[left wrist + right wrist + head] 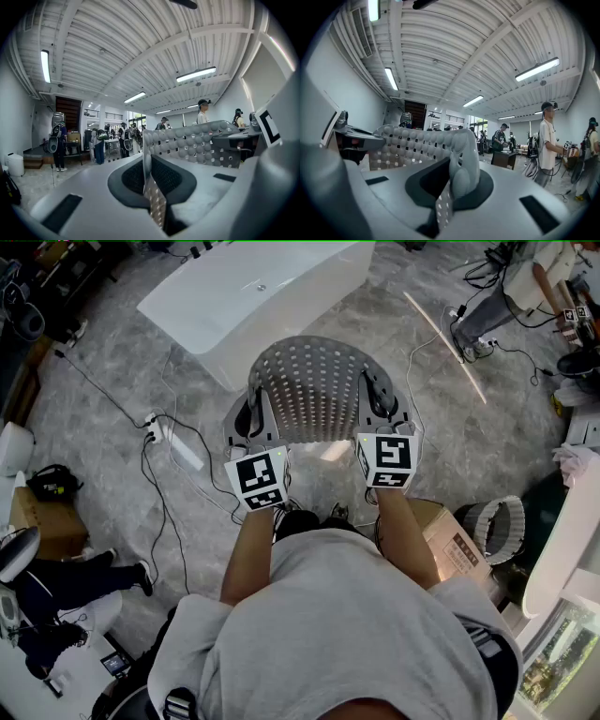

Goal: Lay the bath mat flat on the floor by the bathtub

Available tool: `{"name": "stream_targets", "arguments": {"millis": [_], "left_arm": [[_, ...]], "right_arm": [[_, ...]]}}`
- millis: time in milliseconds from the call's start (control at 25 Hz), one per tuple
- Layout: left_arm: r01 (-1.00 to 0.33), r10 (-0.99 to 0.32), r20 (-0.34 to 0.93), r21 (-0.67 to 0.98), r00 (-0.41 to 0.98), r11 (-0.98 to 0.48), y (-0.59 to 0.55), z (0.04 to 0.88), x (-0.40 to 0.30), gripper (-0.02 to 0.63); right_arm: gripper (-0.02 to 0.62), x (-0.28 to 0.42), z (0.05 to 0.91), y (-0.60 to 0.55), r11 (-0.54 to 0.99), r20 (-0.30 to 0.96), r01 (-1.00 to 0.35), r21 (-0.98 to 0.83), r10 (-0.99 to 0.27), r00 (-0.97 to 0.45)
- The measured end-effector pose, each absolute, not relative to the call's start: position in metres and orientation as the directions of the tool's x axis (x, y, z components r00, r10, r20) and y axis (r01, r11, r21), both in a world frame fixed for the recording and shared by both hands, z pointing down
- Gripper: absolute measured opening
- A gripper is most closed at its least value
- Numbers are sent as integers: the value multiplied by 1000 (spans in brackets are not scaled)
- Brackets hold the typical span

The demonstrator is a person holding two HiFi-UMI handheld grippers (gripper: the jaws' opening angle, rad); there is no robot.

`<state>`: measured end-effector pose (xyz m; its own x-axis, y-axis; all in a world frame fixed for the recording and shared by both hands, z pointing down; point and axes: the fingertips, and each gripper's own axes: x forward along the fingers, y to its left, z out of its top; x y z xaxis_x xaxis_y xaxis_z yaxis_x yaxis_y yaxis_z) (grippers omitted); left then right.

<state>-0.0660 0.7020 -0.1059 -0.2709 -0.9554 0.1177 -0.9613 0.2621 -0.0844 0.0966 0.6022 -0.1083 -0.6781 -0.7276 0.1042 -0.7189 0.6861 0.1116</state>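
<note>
Jaws on both grippers are nearly closed, each pinching the thin edge of the bath mat [317, 385]. The left gripper [251, 420] has the mat's corner at 9 o'clock, and the right gripper [380, 407] has the corner at 3 o'clock. In the left gripper view the grey sheet stands on edge between the dark pads and spreads away toward 2 o'clock. In the right gripper view the mat is folded into a thick lump where the pads press on it, and it spreads toward 10 o'clock.

The mat is grey, dotted with rows of holes, and rounded at its far end. It is held out in front of the person, roughly level and clear of the floor [112, 399]. The white bathtub [253, 292] lies at 11 o'clock from the mat. Black cables [159, 442] trail over the marble-patterned floor at 9 o'clock, and a cardboard box [452, 538] sits at 4 o'clock beside the person.
</note>
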Motion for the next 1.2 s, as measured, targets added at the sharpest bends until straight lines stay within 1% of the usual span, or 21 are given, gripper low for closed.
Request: {"name": "stream_targets", "arguments": {"millis": [480,960,1200], "left_arm": [[-968,-960,130,-73,-247,239,707,-103,-87,29],[-980,-971,134,-33,-199,197,710,-93,-130,29],[-986,-978,130,-28,-164,162,702,-91,-135,29]], "right_arm": [[23,75,-101,608,694,127,-713,102,-720,-682],[24,38,-94,615,687,142,-720,101,-726,-673],[24,40,-89,613,665,133,-741,97,-746,-652]]}}
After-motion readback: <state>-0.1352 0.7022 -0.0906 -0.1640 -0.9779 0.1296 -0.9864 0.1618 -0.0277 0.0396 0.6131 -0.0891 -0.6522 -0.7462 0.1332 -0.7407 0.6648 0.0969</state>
